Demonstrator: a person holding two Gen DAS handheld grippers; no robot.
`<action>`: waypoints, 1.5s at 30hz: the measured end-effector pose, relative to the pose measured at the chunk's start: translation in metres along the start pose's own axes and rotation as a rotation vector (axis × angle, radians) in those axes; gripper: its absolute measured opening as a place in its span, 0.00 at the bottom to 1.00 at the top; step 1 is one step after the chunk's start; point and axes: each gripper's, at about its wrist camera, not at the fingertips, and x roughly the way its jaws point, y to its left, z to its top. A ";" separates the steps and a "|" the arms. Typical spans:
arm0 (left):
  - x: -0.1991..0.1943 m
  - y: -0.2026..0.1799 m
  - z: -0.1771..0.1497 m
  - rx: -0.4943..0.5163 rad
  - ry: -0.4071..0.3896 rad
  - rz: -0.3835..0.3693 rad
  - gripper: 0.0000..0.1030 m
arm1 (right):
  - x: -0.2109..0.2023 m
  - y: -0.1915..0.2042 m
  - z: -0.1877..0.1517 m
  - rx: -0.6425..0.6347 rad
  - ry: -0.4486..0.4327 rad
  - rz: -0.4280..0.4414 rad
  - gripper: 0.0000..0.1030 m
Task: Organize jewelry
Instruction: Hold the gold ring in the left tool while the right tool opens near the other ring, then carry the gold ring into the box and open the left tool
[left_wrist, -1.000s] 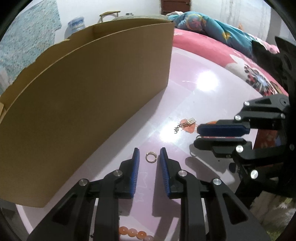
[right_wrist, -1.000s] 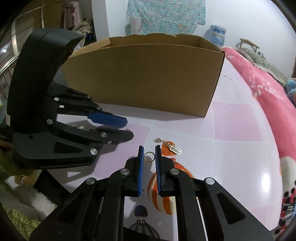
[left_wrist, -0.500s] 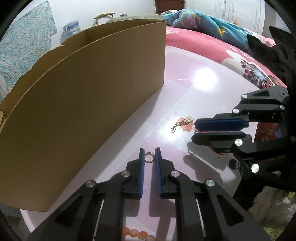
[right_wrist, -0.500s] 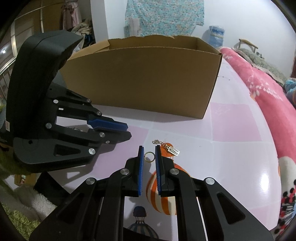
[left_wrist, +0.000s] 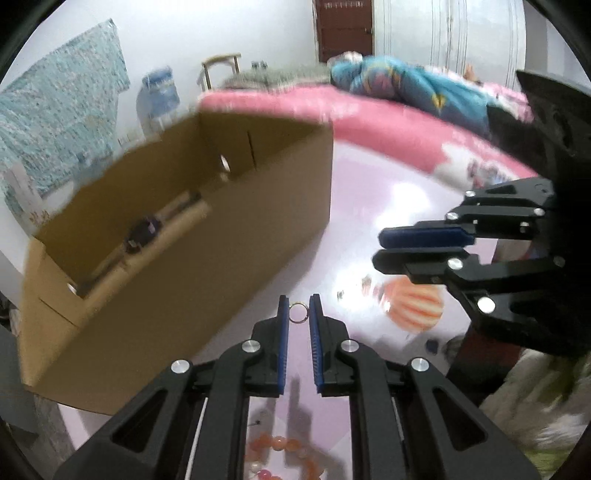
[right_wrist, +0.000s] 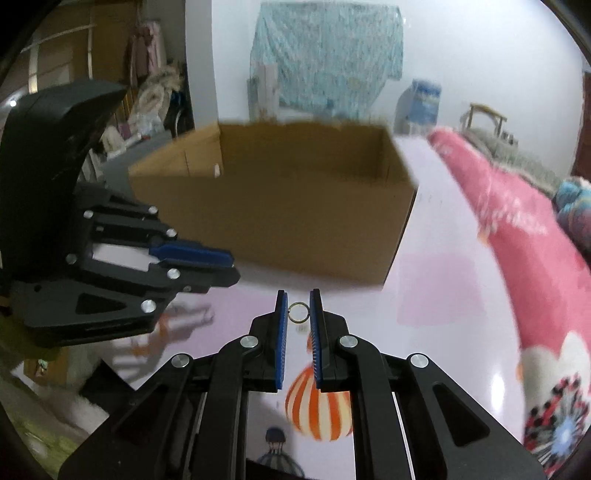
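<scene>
Each tong, left gripper (left_wrist: 298, 314) and right gripper (right_wrist: 298, 309), pinched a small gold ring (left_wrist: 297, 312). Step: transport. Next: release over the open brown cardboard box (left_wrist: 177, 236) at 10 o'clock.

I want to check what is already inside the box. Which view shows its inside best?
The left wrist view: it looks over the wall of the box onto a dark object on its floor, blurred. The right wrist view shows only its outer front and far inner walls.
</scene>
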 end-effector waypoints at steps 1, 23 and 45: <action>-0.011 0.004 0.007 -0.006 -0.034 0.004 0.10 | -0.004 -0.001 0.005 -0.005 -0.022 -0.002 0.09; 0.053 0.179 0.077 -0.459 0.111 -0.050 0.10 | 0.140 -0.042 0.134 0.203 0.223 0.334 0.13; 0.030 0.168 0.075 -0.477 0.057 -0.052 0.20 | 0.086 -0.070 0.130 0.341 0.081 0.326 0.32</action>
